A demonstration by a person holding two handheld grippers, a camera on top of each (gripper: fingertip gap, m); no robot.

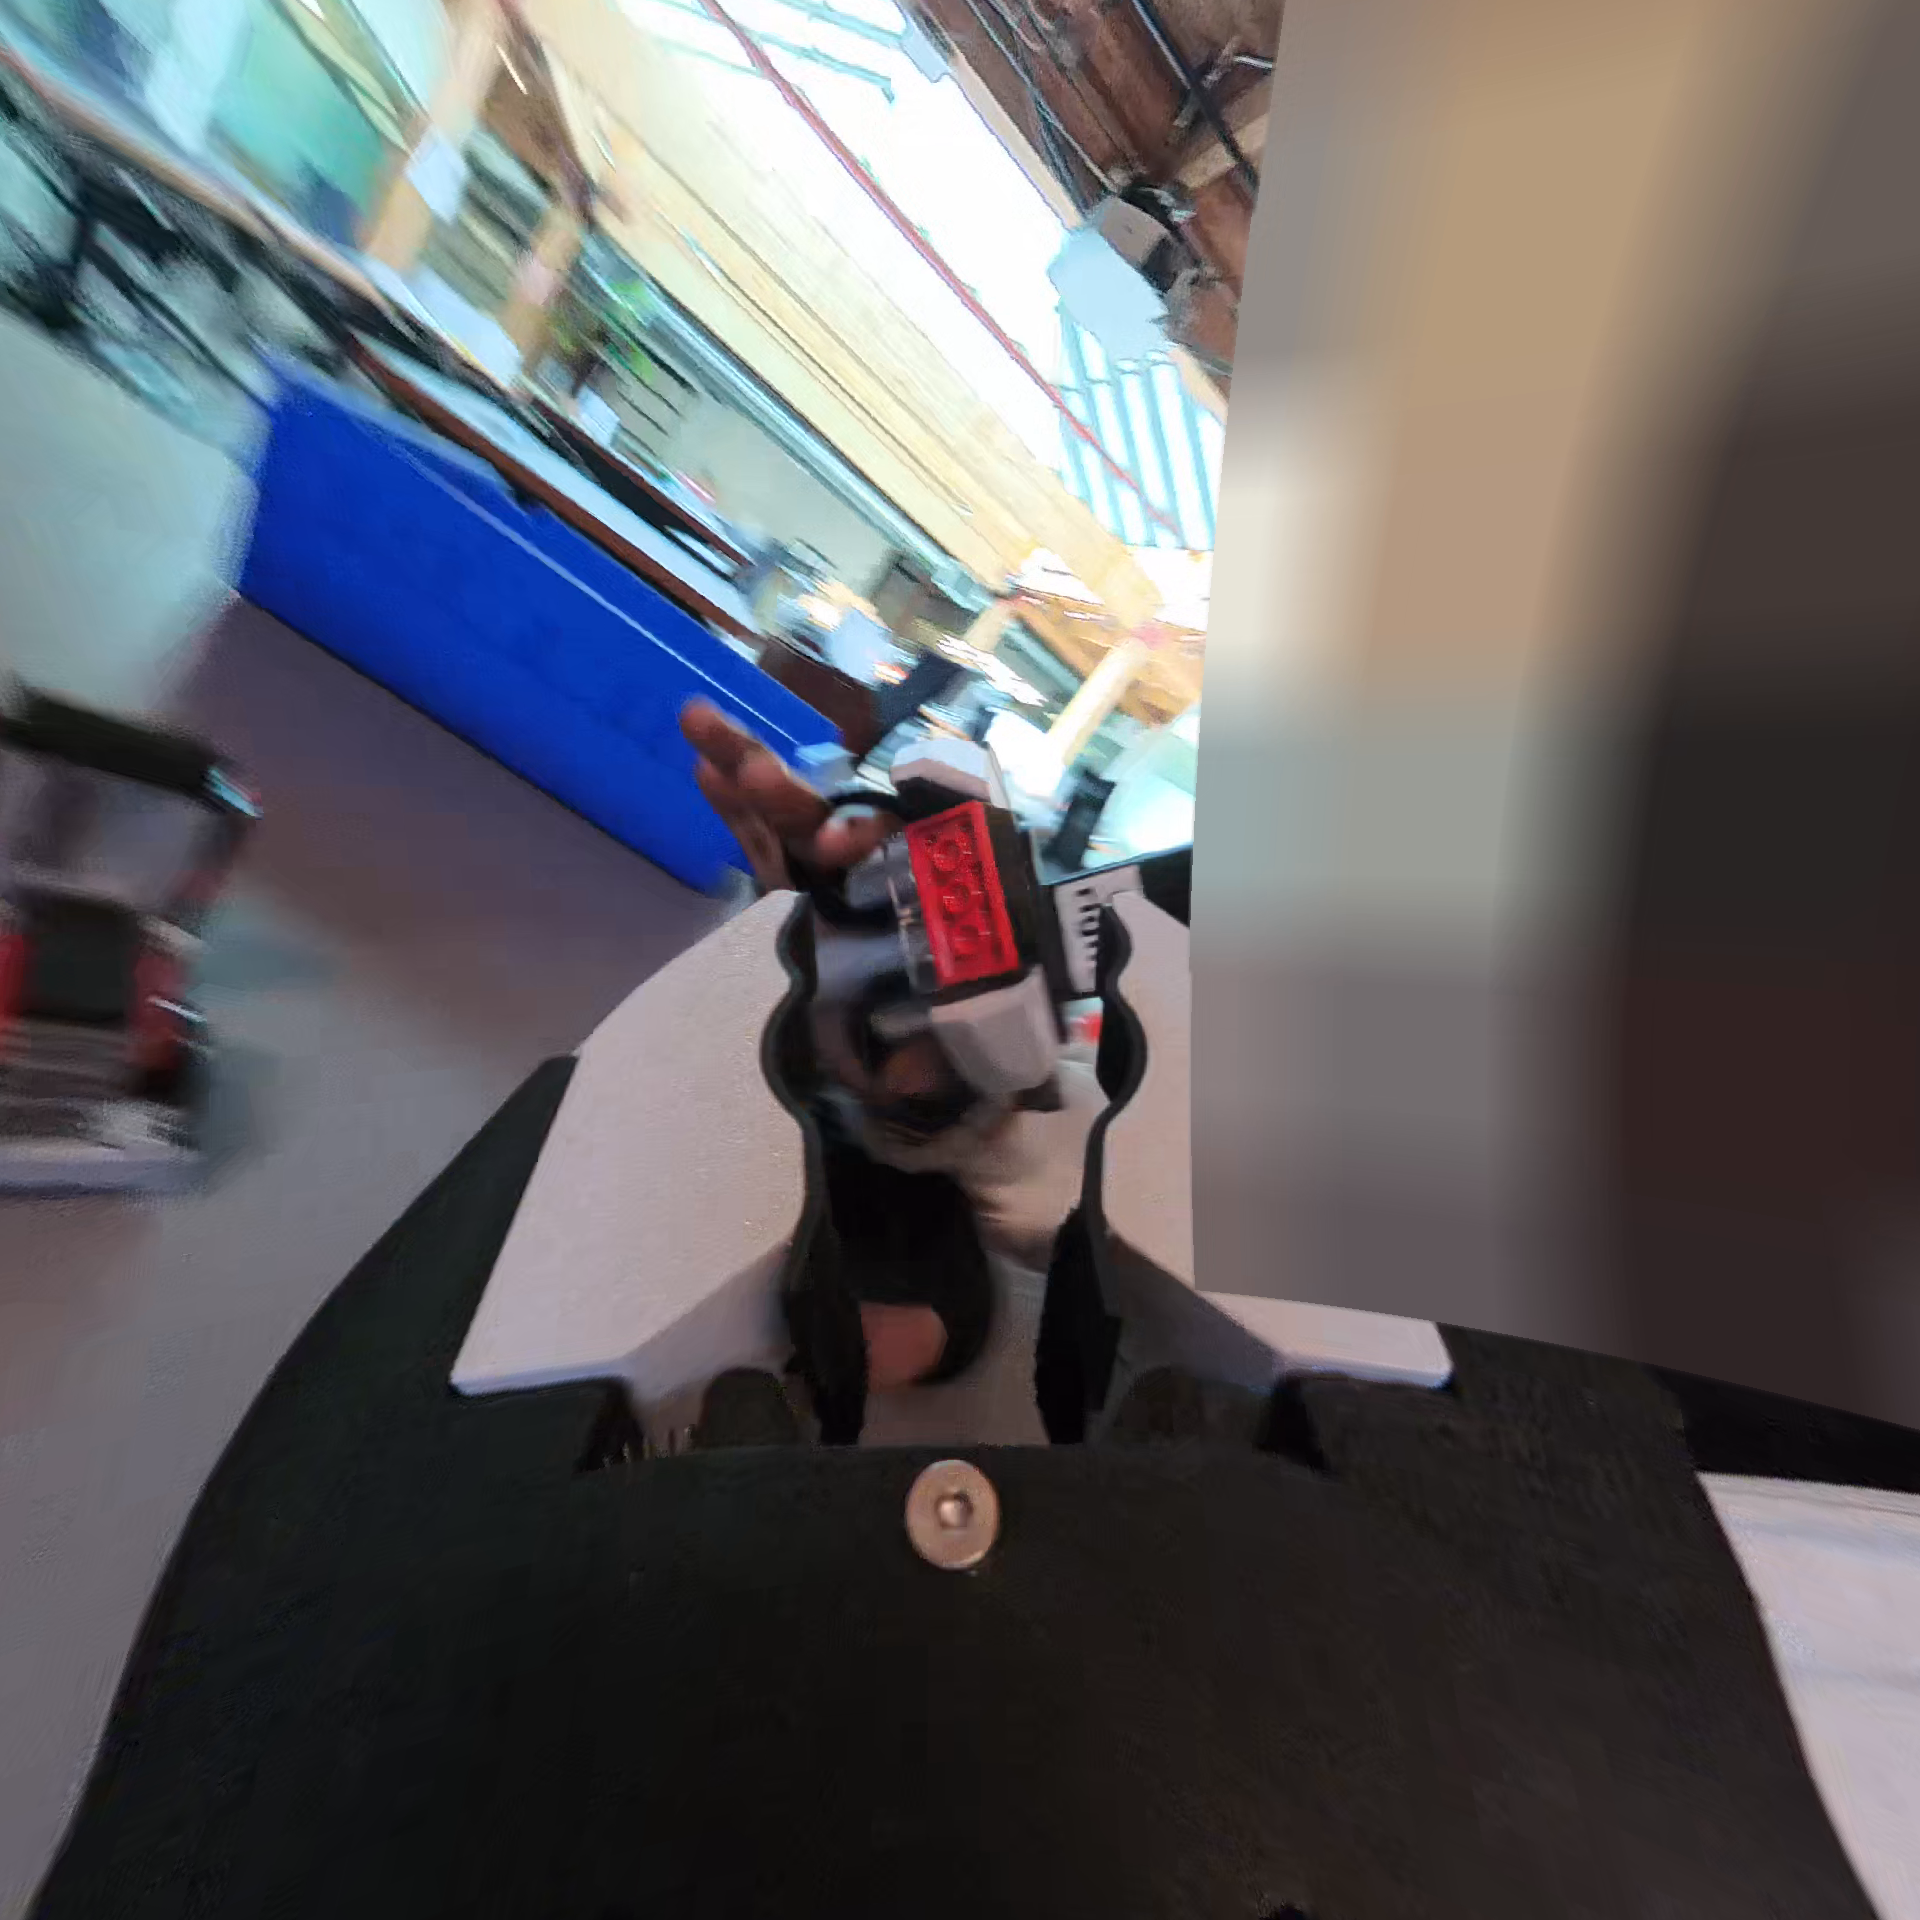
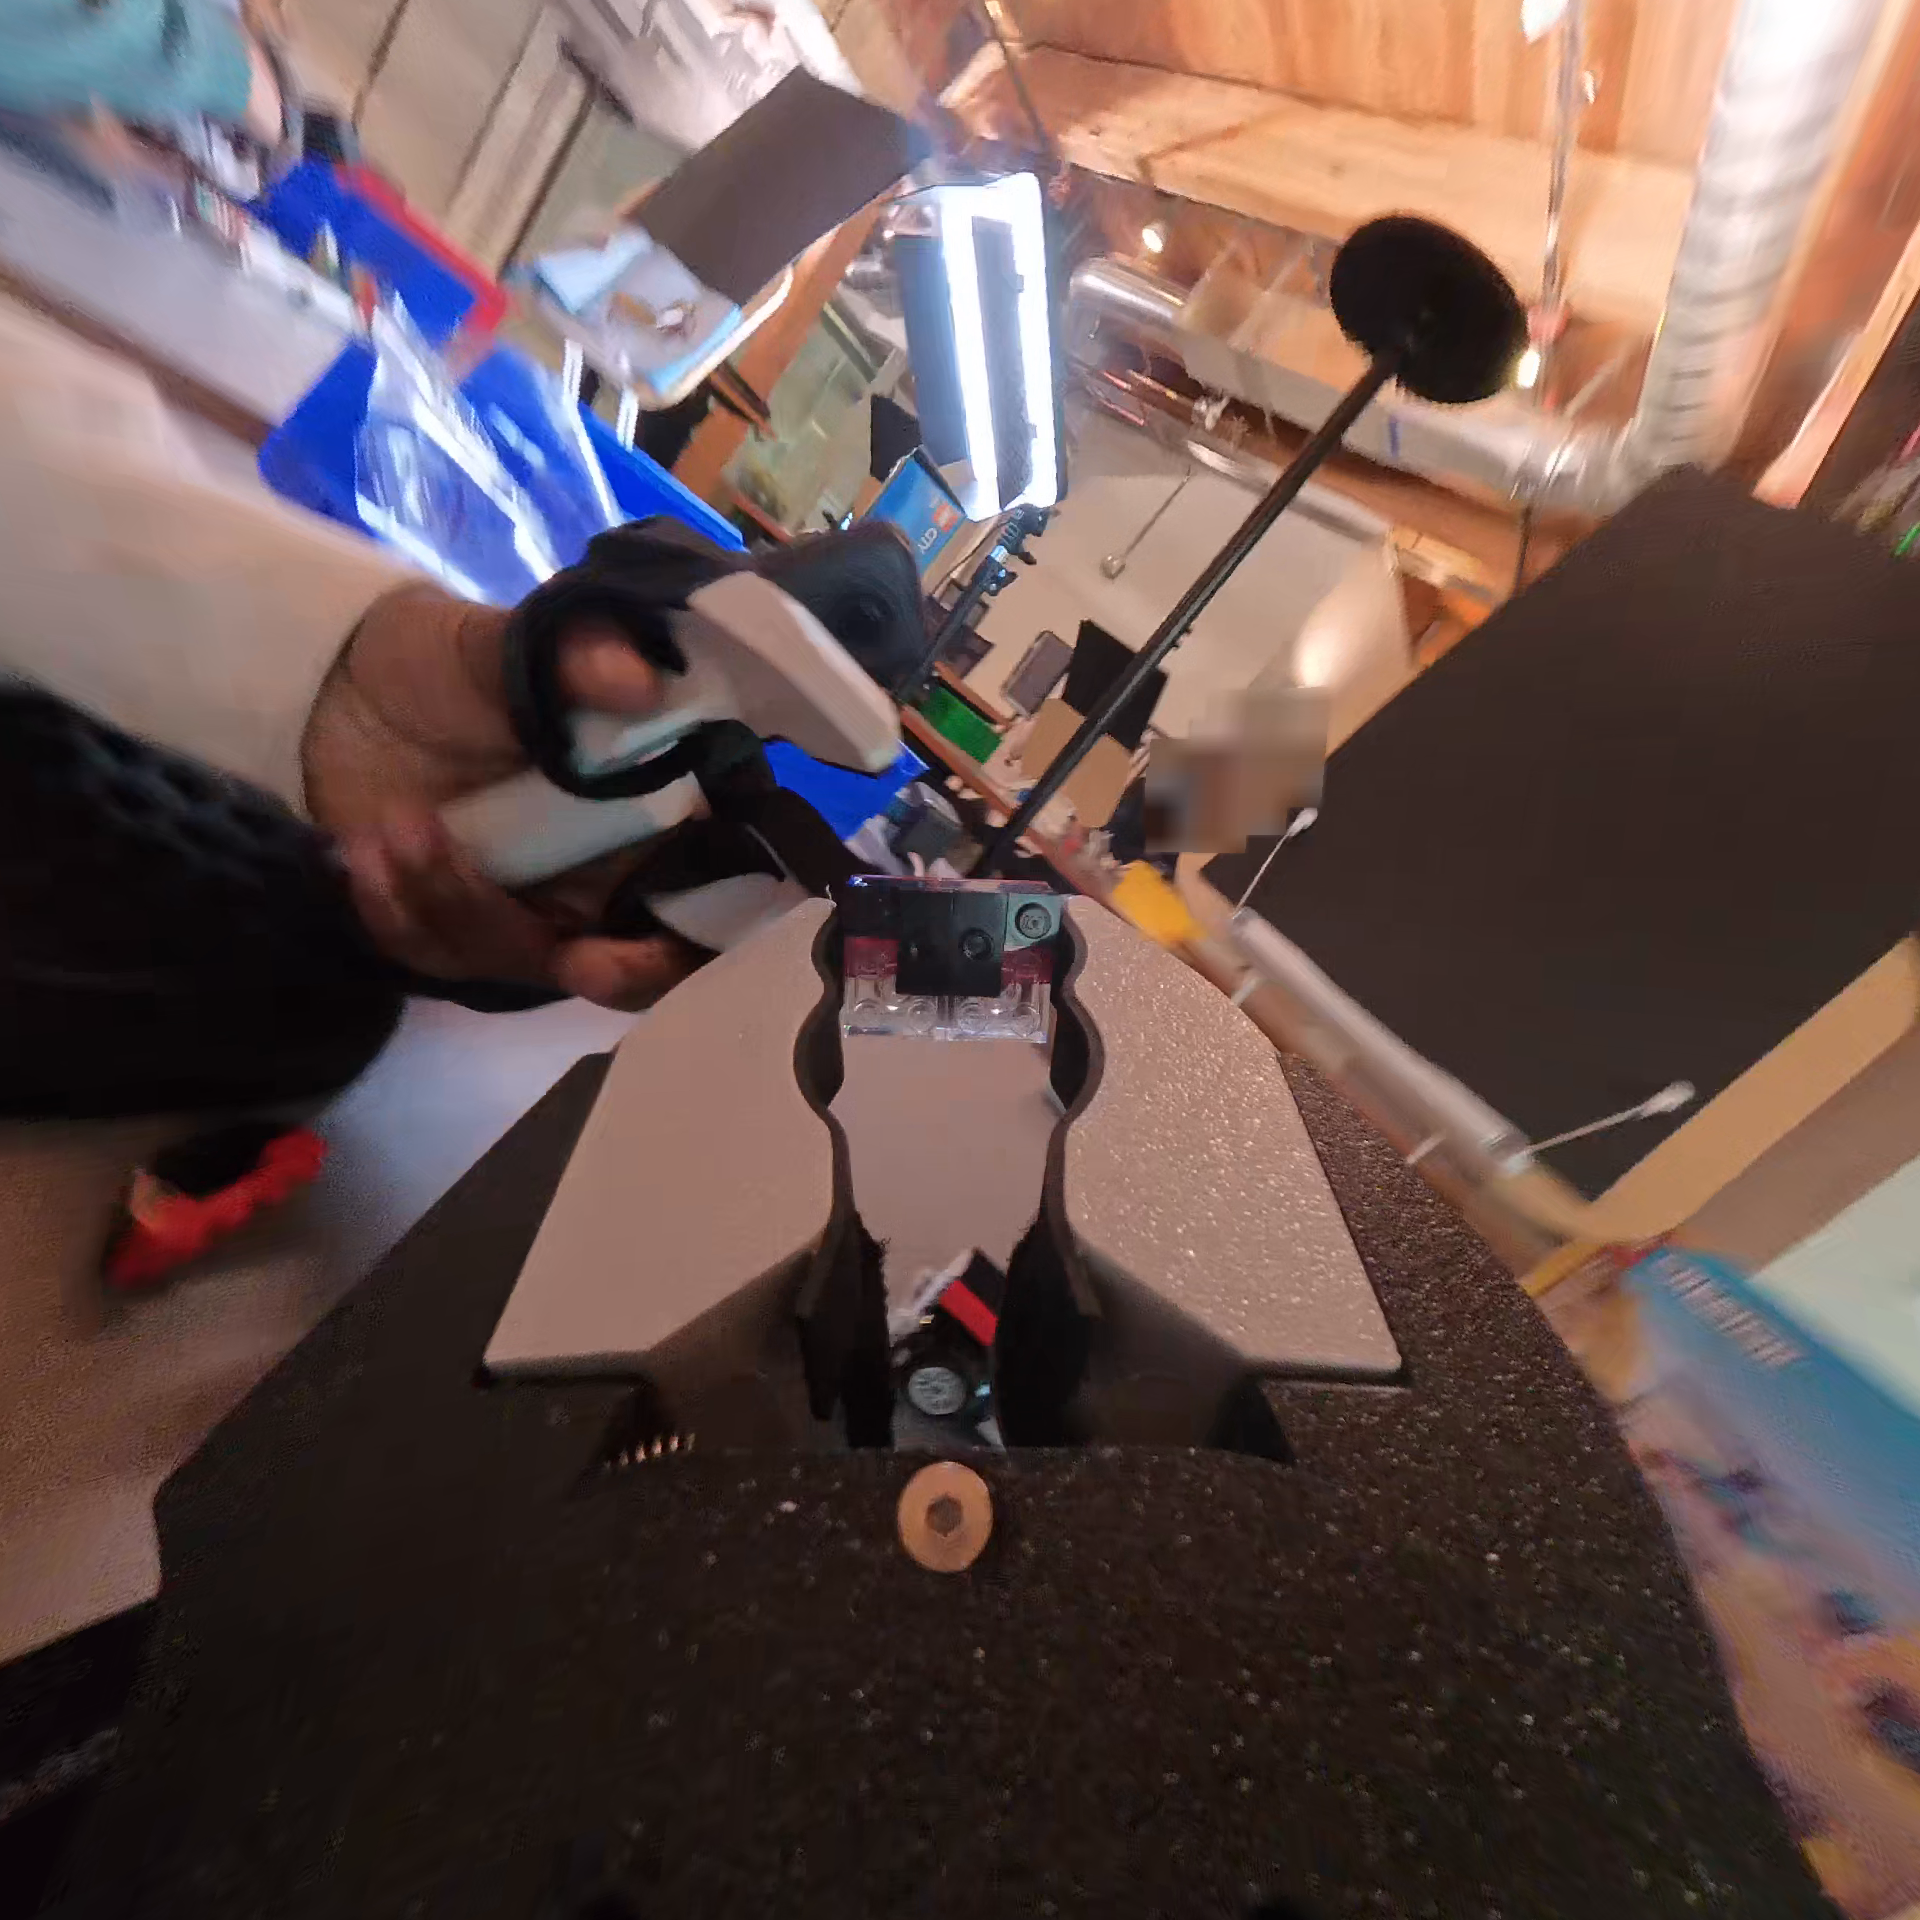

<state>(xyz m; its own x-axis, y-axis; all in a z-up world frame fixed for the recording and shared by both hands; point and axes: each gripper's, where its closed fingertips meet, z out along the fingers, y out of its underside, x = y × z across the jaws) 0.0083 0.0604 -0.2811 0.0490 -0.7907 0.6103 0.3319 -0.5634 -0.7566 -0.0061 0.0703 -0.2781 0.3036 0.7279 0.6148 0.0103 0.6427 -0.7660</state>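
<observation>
While the right claw [image 2: 948, 961] grips a small block assembly of clear, red and black plastic bricks [image 2: 943, 977] between its pads in mid-air, the left claw [image 1: 951, 935] stands open and bare facing it, so a handover or joining seems underway.

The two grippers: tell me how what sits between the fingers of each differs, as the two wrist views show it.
The right gripper grips a small brick assembly of clear, black and red pieces; the left gripper has no object of its own in its open fingers. Beyond the left's fingers the other gripper shows, holding a red studded brick face. The right's pads touch the assembly on both sides. Both have grey fingers with wavy black pads.
</observation>
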